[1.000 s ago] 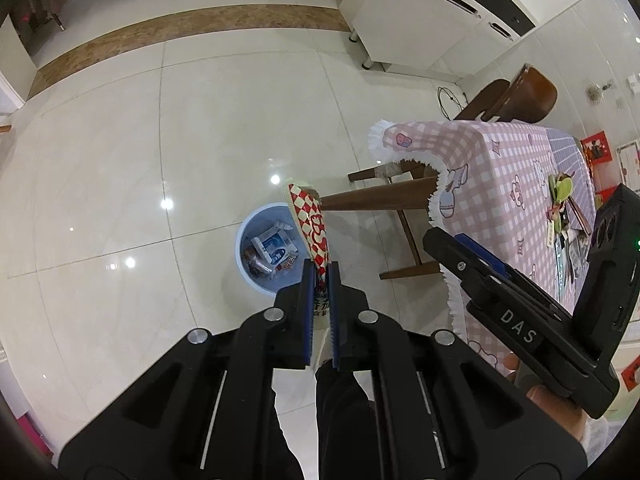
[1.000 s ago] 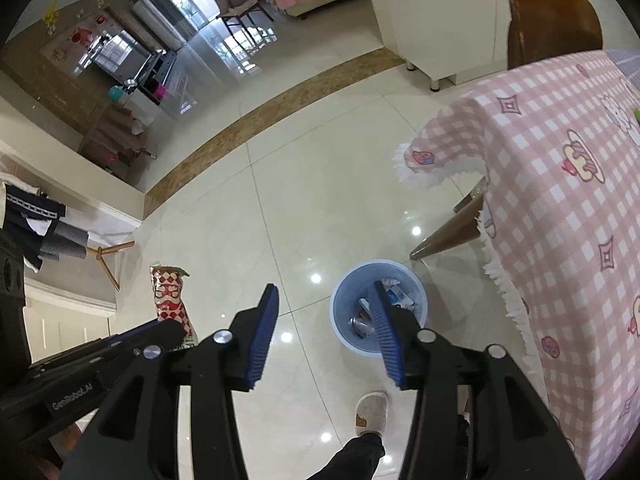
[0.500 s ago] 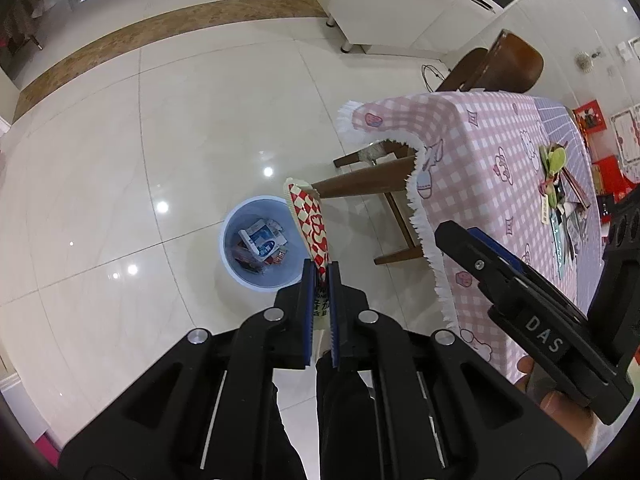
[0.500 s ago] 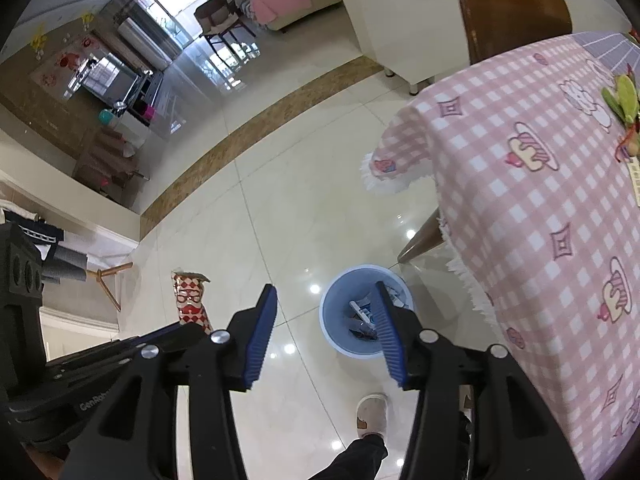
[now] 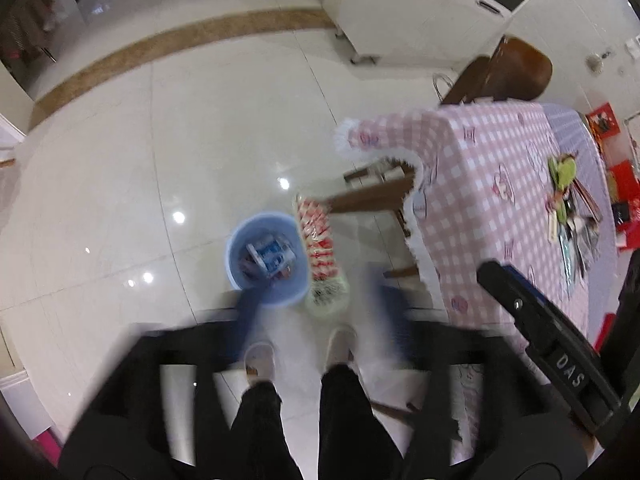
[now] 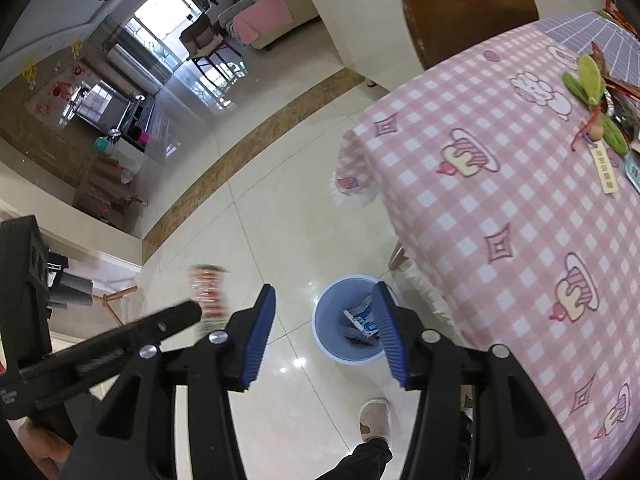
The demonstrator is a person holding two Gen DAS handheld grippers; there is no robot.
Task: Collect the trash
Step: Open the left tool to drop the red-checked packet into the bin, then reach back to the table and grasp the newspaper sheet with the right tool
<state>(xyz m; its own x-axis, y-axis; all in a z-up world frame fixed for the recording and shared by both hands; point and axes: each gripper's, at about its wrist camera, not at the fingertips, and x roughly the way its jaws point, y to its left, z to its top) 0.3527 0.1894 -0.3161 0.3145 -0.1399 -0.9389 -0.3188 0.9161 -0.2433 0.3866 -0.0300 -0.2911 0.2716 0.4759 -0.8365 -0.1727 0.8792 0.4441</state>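
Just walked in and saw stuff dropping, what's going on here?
A person stands over a blue bin on the floor, a gripper in each hand. The left gripper is opening its jaws, and a red-and-white snack bag hangs just beyond them above the bin's edge, seemingly released. The right gripper is open and empty beside the pink checked tablecloth.

A pink checked tablecloth (image 6: 520,208) is spread over the table at right; a brown chair (image 6: 468,12) is tucked in at its far side, before a white cabinet (image 5: 400,8).
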